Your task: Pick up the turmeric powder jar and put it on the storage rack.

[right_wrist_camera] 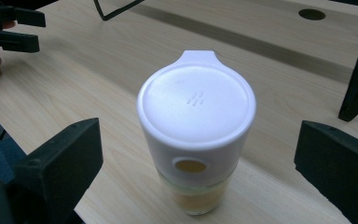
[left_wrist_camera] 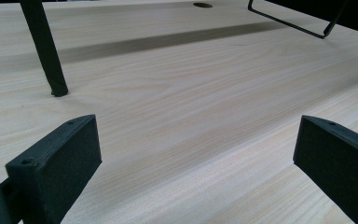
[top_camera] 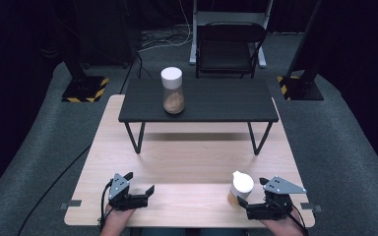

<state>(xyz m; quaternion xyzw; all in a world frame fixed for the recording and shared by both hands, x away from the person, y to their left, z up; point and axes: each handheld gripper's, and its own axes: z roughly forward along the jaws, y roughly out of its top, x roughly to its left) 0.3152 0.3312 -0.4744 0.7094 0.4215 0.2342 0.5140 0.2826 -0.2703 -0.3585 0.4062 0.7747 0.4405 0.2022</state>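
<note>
A small glass jar (top_camera: 239,188) with a white spouted lid and tan contents stands near the table's front right. In the right gripper view this jar (right_wrist_camera: 196,135) sits between the two black jaws without touching either. My right gripper (top_camera: 252,192) (right_wrist_camera: 196,158) is open, just right of the jar. A taller jar (top_camera: 172,91) with a white cap and brown granules stands on the left part of the black shelf (top_camera: 211,105). Over bare wood at the front left, my left gripper (top_camera: 140,183) (left_wrist_camera: 196,154) is open and holds nothing.
The shelf rests on thin black wire legs (top_camera: 137,138) (left_wrist_camera: 44,46) across the middle of the wooden table (top_camera: 187,162). Behind the table stand a black chair (top_camera: 229,49) and two stands with yellow-black striped bases (top_camera: 84,89). Cables run over the grey floor.
</note>
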